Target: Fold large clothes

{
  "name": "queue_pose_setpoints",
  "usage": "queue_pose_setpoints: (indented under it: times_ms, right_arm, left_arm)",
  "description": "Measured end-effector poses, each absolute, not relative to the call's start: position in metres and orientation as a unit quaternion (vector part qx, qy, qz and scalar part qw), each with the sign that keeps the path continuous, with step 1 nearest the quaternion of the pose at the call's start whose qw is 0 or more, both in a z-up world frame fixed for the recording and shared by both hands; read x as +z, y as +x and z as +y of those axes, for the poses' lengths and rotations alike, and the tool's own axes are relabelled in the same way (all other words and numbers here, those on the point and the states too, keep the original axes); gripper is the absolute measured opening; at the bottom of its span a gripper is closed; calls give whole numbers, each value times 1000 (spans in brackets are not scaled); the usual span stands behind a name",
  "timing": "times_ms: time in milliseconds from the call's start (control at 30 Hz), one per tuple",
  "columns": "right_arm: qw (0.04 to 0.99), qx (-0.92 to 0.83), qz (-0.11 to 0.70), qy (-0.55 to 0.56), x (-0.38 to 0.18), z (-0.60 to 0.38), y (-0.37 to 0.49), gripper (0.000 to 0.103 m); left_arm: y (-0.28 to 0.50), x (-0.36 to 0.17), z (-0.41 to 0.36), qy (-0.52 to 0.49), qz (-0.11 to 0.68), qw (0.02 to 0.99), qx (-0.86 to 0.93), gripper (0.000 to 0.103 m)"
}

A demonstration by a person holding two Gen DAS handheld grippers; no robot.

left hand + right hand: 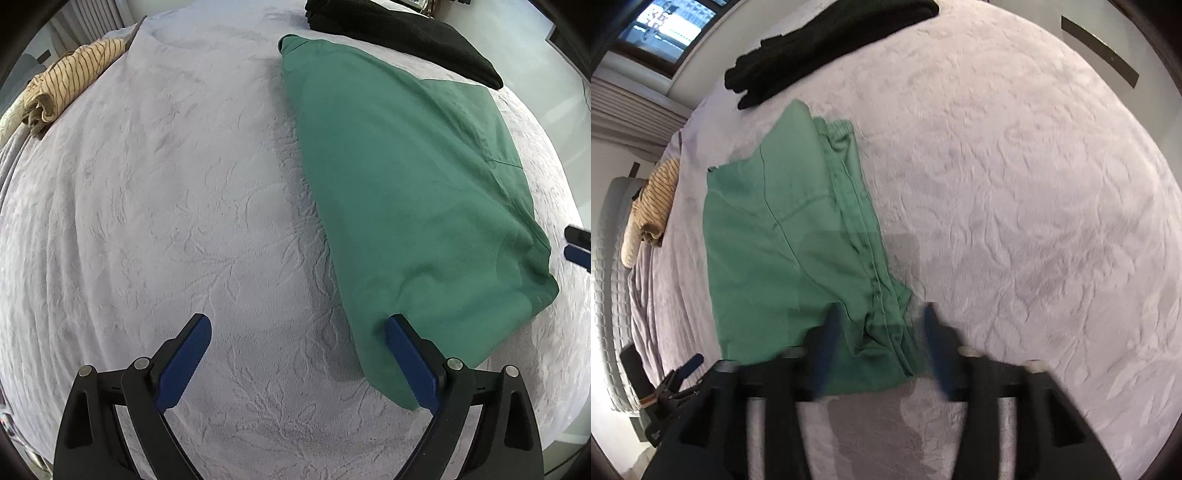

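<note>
Green garment [406,192] lies folded on the bed [166,203]; both grippers, left [295,354] and right [879,343], released, straddling its near corners at 6 o'clock, probably for the next fold.

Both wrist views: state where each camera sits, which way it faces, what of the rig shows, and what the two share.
Left wrist: on the left gripper, looking forward over the grey bedspread; its blue fingers stand apart, the green garment lying to the right, the other gripper's tip at the right edge.
Right wrist: on the right gripper, blurred, fingers apart at the green garment's near corner; the other gripper shows lower left.
Shared: green garment, black garment, striped garment, bedspread.
</note>
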State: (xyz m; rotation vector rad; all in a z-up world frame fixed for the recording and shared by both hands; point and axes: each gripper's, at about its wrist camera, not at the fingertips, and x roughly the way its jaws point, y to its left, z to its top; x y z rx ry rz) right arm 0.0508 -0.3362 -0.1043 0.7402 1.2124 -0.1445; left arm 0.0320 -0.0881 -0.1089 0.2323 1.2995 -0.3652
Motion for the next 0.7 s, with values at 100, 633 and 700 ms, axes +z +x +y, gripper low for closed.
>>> queue_pose_setpoints:
  times_ms: [100,633,700]
  right_arm:
    - [754,-56,557,344,-105,-338,57,61]
    - [738,3,559,379,-129,-348,92,76]
    - [736,6,559,382,-132,-349,97,76]
  left_arm:
    - [32,-108,-89,106,604,772,-168,96]
    - [70,-111,-99,-11,642,733,-224,96]
    - [70,-115,-101,-22,651,724,-227,96]
